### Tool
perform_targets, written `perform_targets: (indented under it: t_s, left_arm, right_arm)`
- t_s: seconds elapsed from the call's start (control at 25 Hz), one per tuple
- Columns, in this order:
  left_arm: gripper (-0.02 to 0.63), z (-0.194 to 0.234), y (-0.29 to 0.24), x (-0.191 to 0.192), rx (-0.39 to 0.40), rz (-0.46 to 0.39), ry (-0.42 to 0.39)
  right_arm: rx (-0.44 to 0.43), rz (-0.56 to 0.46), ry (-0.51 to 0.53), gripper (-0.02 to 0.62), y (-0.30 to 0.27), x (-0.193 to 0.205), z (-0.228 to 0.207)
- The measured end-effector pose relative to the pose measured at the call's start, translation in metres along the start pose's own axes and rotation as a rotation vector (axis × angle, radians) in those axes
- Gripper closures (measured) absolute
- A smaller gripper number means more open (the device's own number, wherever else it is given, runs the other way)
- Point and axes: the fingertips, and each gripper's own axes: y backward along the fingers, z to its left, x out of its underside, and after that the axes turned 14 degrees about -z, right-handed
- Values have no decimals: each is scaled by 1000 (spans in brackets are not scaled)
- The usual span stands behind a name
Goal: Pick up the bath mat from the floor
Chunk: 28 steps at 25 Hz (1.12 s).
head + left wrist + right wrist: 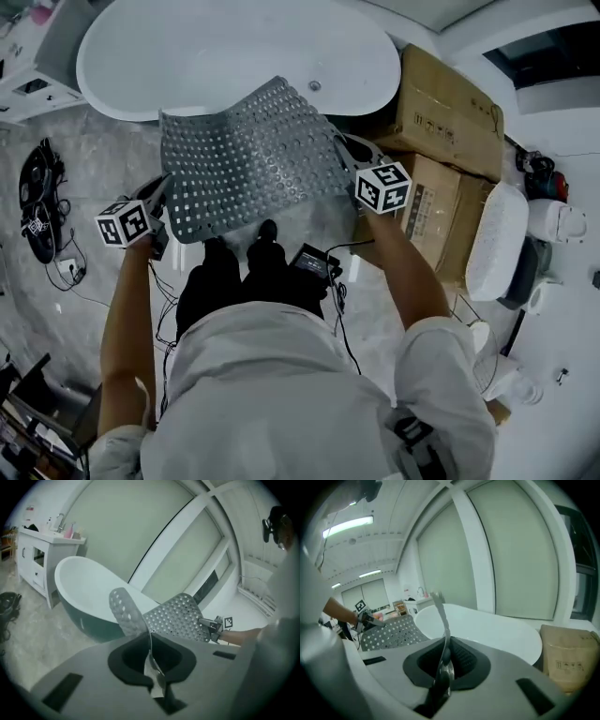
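The grey perforated bath mat [248, 155] hangs in the air, clear of the marbled floor [94, 159]. It is stretched between the two grippers in front of the person's black shoes [267, 230]. In the head view its far edge overlaps the rim of the white bathtub [234, 47].

The left gripper [161, 192] holds the mat's near left corner. The bare left forearm [127, 319] reaches forward and slightly outward from the body, with the marker cube on top facing up. In the left gripper view the fingers [152, 656] are pressed together on the mat's thin edge. The corner [124, 609] curls upward above them and the rest of the sheet runs away to the right, toward the other gripper [213, 625].

The right gripper [342, 145] grips the mat's right edge, farther forward than the left. The right forearm [408, 272] extends diagonally up and inward, passing beside the stacked cardboard boxes [450, 103]. In the right gripper view its fingers [443, 665] are likewise clamped on the mat's edge. That edge rises as a narrow strip [440, 611] straight out of them, and the sheet spreads off to the left toward the left gripper [365, 616].

Both arms are raised about level, so the mat sags only slightly between them, tilted with its far side higher.
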Motion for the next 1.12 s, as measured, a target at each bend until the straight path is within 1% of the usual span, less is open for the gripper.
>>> perform_targets:
  t_s: [0.12, 0.2, 0.24, 0.28, 0.36, 0.48, 0.56, 0.72, 0.88, 1.0, 1.12]
  left_arm:
    - [586, -35, 17, -48, 63, -84, 14]
    - [586, -61, 31, -82, 102, -160, 19]
    - [586, -74, 39, -100, 116, -196, 5]
    - [586, -88, 49, -119, 126, -229, -23]
    - [586, -117, 70, -159, 147, -290, -104]
    - [586, -169, 99, -211, 201, -377, -224]
    - [586, -200, 113, -234, 232, -414, -275]
    - [586, -250, 134, -253, 266, -455, -336]
    - [586, -288, 151, -258, 313, -490, -335]
    - [586, -300, 169, -260, 346, -516, -360]
    - [586, -299, 191, -257, 368, -539, -375]
  right_arm:
    - [-15, -114, -48, 558, 16, -56, 9]
    - [-26, -180, -55, 558, 29, -90, 18]
    - [-29, -210, -49, 558, 36, -107, 24]
    - [-32, -239, -38, 558, 44, -123, 30]
    - [-43, -299, -19, 558, 60, -154, 42]
    - [-64, -377, -61, 557, 81, -192, 55]
    - [-69, -430, -84, 558, 94, -215, 60]
    - [-80, -511, -20, 558, 127, -255, 72]
    - [-83, -558, 37, 558, 161, -279, 89]
    - [-70, -594, 65, 558, 180, -288, 109]
    - [-56, -618, 70, 558, 193, -290, 133]
